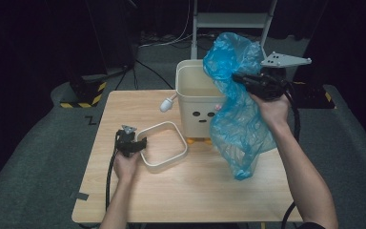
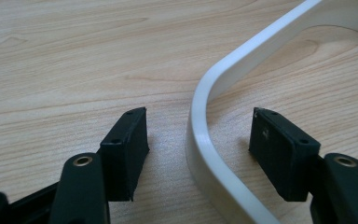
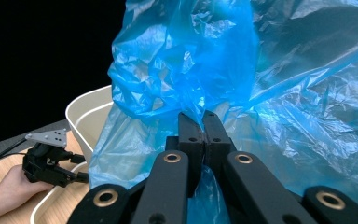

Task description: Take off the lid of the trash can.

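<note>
Right gripper (image 3: 202, 122) pinching blue plastic bag (image 1: 236, 114) beside cream bin (image 1: 195, 112); left gripper (image 2: 200, 140) straddling cream frame (image 2: 205, 140), jaws apart, not pressing.

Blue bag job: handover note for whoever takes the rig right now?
Right gripper: shut on the blue plastic bag, holding it up beside and partly over the cream bin. The bag hangs down to the table at the bin's right; it is not inside yet.
Left gripper: open, jaws straddling the wall of the cream rim frame, which lies flat on the table in front of the bin. Pads are not pressing on it.
Done: bag picked up, frame off the bin.
Left: probably open the bag into the bin, fold its edge over the rim, then grip the frame and press it on top.
</note>
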The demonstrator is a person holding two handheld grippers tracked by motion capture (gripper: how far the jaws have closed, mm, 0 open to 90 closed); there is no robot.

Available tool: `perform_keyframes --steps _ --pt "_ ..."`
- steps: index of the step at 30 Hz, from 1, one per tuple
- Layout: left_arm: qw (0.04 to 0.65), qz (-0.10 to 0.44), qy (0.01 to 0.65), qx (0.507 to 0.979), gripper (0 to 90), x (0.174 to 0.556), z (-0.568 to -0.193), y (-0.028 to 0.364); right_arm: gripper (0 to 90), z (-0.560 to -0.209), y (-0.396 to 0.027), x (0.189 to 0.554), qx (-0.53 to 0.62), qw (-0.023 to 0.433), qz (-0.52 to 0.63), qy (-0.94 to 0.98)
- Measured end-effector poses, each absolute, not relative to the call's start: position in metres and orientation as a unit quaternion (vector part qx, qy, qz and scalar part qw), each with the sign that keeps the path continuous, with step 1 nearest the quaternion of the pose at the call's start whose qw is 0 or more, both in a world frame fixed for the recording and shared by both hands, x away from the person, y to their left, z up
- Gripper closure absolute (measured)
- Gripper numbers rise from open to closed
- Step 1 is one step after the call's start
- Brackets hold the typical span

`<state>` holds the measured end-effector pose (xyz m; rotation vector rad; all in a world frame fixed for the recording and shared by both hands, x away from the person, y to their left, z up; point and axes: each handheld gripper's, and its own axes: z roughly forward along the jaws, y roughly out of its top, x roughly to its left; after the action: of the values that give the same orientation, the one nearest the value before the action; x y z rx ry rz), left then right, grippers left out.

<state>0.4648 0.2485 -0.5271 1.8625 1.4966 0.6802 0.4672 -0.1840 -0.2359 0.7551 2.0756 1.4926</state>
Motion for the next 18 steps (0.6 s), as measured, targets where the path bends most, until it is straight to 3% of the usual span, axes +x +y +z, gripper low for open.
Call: perform_keyframes --steps 18 --pt "0.329 0.251 0.575 0.705 36.1 0.465 -0.527 0.249 89.3 -0.224 -0.148 0.480 0.246 0.217 0.542 0.774"
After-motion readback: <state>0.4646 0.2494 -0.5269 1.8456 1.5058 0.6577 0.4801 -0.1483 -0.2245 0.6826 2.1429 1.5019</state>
